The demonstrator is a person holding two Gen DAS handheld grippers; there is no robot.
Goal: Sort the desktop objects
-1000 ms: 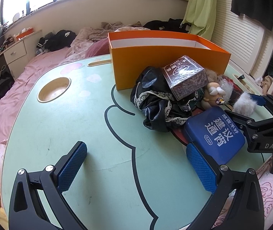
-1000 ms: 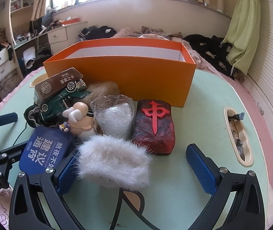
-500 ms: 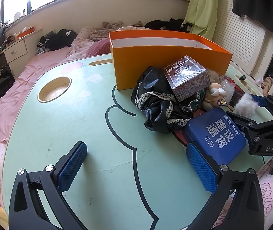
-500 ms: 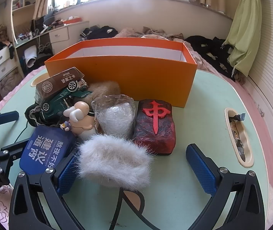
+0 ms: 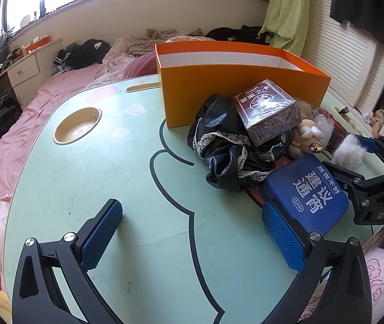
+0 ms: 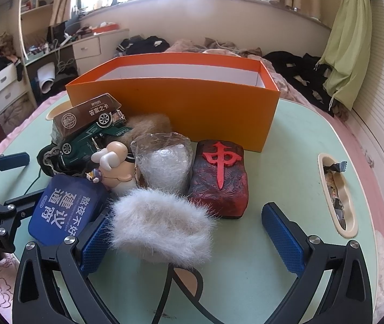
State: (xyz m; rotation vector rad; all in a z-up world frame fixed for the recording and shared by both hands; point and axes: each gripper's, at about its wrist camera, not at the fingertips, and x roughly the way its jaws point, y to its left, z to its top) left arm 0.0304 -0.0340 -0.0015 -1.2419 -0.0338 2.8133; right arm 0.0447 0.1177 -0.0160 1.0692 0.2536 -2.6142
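Note:
An open orange box [image 5: 243,81] [image 6: 173,105] stands at the back of the mint table. In front of it lies a pile: black lacy cloth [image 5: 218,148], a brown card box [image 5: 268,112] [image 6: 86,114], a green toy car [image 6: 89,140], a figurine [image 6: 113,162], a clear plastic bag [image 6: 165,162], a red-and-black block [image 6: 218,178], a blue tin [image 5: 308,194] [image 6: 65,210] and a white furry piece [image 6: 162,224]. My left gripper [image 5: 192,232] is open over bare table, left of the blue tin. My right gripper [image 6: 189,235] is open with the furry piece between its fingers, untouched on the right side.
The round table has a cup recess [image 5: 77,125] at the left and a slot tray [image 6: 337,194] with small items at the right. A bed with pink sheets [image 5: 30,108] surrounds the table. Drawers [image 6: 8,86] and clutter stand beyond it.
Both views have shifted only slightly; the right gripper has crept a little closer to the furry piece. Nothing was grasped or moved.

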